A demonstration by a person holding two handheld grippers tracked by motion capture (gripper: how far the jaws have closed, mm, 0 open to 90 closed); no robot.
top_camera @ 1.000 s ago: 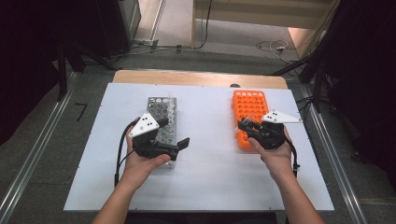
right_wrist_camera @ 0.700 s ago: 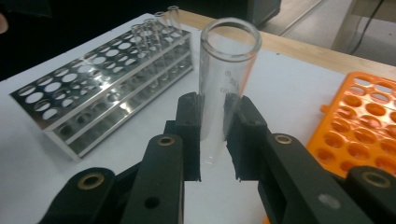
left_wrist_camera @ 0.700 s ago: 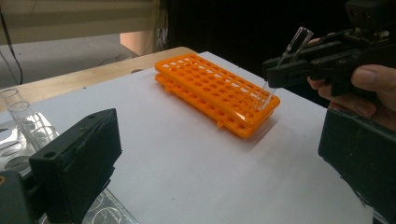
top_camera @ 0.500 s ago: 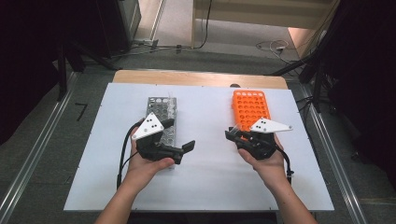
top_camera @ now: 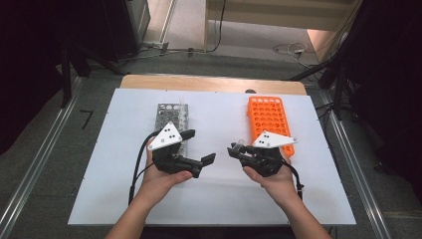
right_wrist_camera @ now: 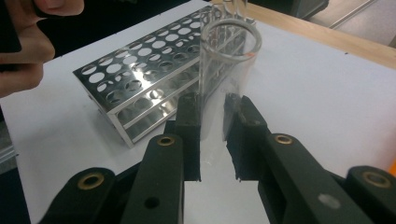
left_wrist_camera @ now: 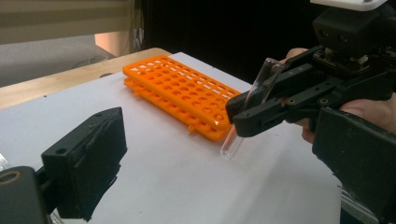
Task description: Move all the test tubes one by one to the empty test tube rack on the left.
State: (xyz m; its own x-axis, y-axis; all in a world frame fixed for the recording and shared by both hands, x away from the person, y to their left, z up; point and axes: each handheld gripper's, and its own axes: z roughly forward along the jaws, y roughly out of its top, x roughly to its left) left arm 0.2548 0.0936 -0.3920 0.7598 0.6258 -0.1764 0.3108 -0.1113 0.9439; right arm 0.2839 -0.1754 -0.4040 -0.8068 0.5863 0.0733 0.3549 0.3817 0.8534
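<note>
While your right gripper (top_camera: 238, 151) clamps a clear glass tube (top_camera: 241, 145), your left gripper (top_camera: 198, 147) hangs wide open with nothing between its jaws.

From the high view, you hold both grippers over the white table (top_camera: 219, 199), nearer its front edge than its back; the metal rack (top_camera: 172, 115) lies left of centre just behind your left hand (top_camera: 160, 180), and the orange rack (top_camera: 268, 117) stands toward the right edge, beside your right hand (top_camera: 271, 180). Through the left gripper view, the tube (left_wrist_camera: 256, 100) sits tilted in your right gripper's (left_wrist_camera: 243, 116) jaws, its lower end above the table just beside the orange rack's (left_wrist_camera: 180, 86) near corner. Through the right gripper view, both pads (right_wrist_camera: 190, 135) press the tube (right_wrist_camera: 225, 79), its open mouth up, with the metal rack (right_wrist_camera: 140, 84) beyond.
</note>
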